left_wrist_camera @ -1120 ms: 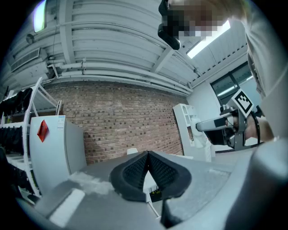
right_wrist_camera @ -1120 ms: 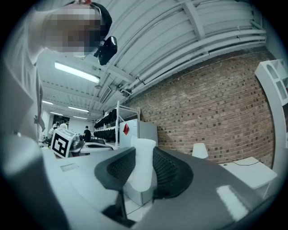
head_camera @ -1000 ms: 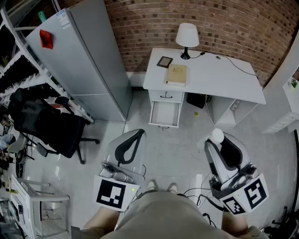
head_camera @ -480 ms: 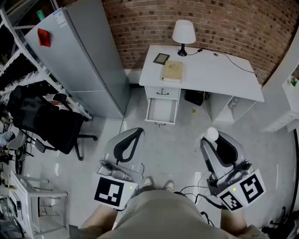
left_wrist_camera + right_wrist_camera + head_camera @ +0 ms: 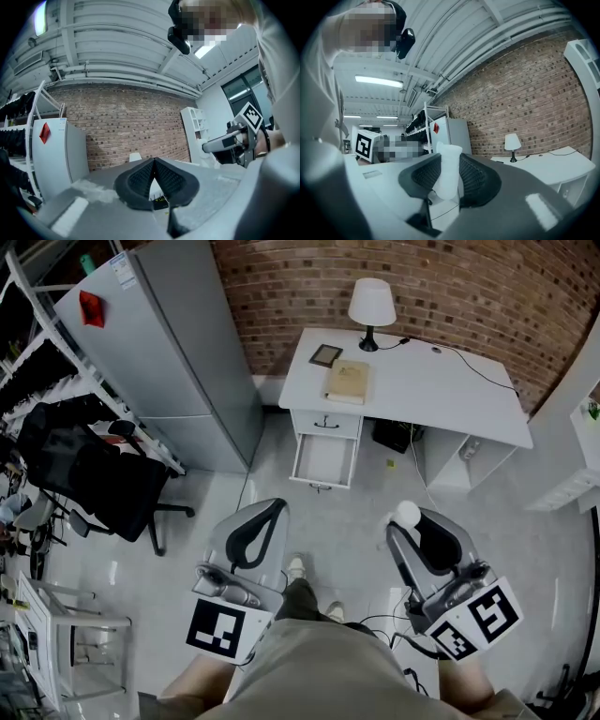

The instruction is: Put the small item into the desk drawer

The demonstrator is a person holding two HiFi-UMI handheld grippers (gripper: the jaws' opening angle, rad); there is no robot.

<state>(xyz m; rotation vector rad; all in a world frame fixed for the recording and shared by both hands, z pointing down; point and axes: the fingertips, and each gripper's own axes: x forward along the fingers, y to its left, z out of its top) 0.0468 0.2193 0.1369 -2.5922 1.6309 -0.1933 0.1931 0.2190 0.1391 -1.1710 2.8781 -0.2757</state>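
My right gripper (image 5: pixel 412 523) is shut on a small white item (image 5: pixel 407 514), which sticks up between the black pads (image 5: pixel 474 178) in the right gripper view as a white item (image 5: pixel 448 171). My left gripper (image 5: pixel 272 512) is shut with nothing in it, its pads (image 5: pixel 140 178) meeting at the tips. Ahead stands the white desk (image 5: pixel 441 390), and its drawer (image 5: pixel 323 461) is pulled open and looks bare inside. Both grippers hang well short of the desk, over the floor.
On the desk are a lamp (image 5: pixel 371 304), a tan book (image 5: pixel 347 382) and a small framed tablet (image 5: pixel 325 355). A grey fridge (image 5: pixel 159 352) stands left of the desk, a black office chair (image 5: pixel 94 486) further left. Cables (image 5: pixel 394 624) trail on the floor by my feet.
My right gripper with the white item has shifted left and slightly forward. The desk sits a little higher in the head view than a second ago. The left gripper has hardly moved.
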